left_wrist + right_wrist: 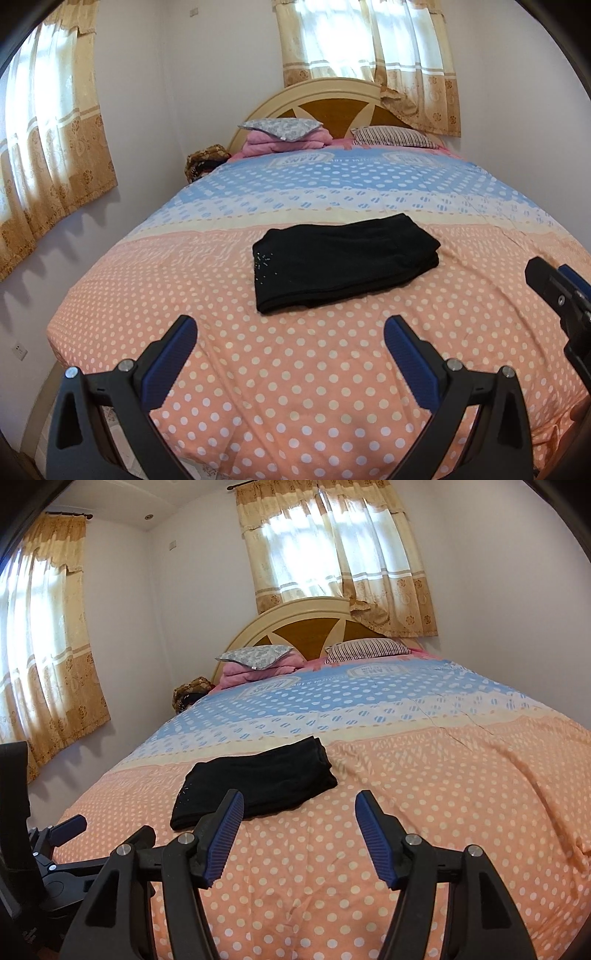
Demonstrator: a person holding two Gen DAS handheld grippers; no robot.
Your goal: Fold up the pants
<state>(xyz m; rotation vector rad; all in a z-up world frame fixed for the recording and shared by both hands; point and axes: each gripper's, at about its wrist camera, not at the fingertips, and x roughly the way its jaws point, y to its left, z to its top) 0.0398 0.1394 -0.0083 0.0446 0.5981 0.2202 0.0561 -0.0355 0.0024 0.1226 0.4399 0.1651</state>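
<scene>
The black pants (pixel 343 262) lie folded into a compact, layered rectangle on the peach polka-dot part of the bedspread (pixel 295 387), in the middle of the left wrist view and left of centre in the right wrist view. A scatter of small pale specks, perhaps studs or sequins, shows near their left edge. The cloth looks soft, limp and light; it should drape and sag once lifted, and the stacked layers will likely slide apart unless pinched through the whole thickness. The best hold seems to be the near folded edge or a corner, where the layers line up; the right end shows several layer edges stacked, so a pinch there would need to catch them all. The dark fabric hides its creases, so exact fold lines are hard to read. Judged from how they lie, the folding looks done or nearly so.

The left gripper (pixel 290 334) hovers low in its own frame, above the bedspread and short of the pants, jaws spread wide with nothing between the blue pads. The right gripper (pixel 299 812) is likewise spread and empty; its left finger overlaps the near edge of the pants in the right wrist view, though contact cannot be told. Each gripper appears at the edge of the other's view.

Beyond, at the upper centre, pillows (pixel 391 136) rest against a curved headboard (pixel 332 103) under curtains (pixel 369 55).
</scene>
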